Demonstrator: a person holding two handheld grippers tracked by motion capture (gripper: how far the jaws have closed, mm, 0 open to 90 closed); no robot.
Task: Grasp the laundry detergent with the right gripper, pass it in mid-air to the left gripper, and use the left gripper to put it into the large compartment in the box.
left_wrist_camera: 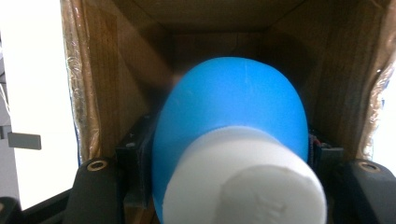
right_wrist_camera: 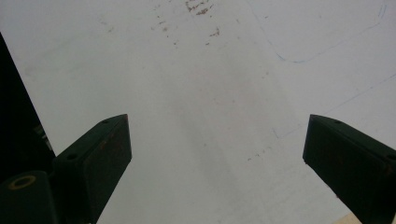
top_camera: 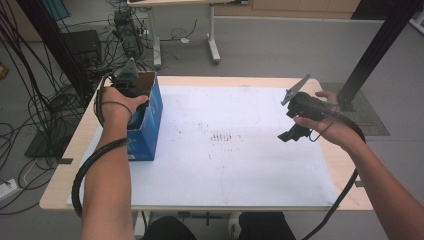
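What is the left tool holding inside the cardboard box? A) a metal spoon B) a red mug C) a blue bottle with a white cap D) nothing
C: in the left gripper view the left tool is shut on the blue bottle with its white cap, inside the box.

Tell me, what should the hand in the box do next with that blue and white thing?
Probably lower it a bit deeper. The left gripper is shut on the blue and white object, already inside the brown walls of the open blue box, with dark space beyond it. The right gripper waits open above the white sheet, holding nothing.
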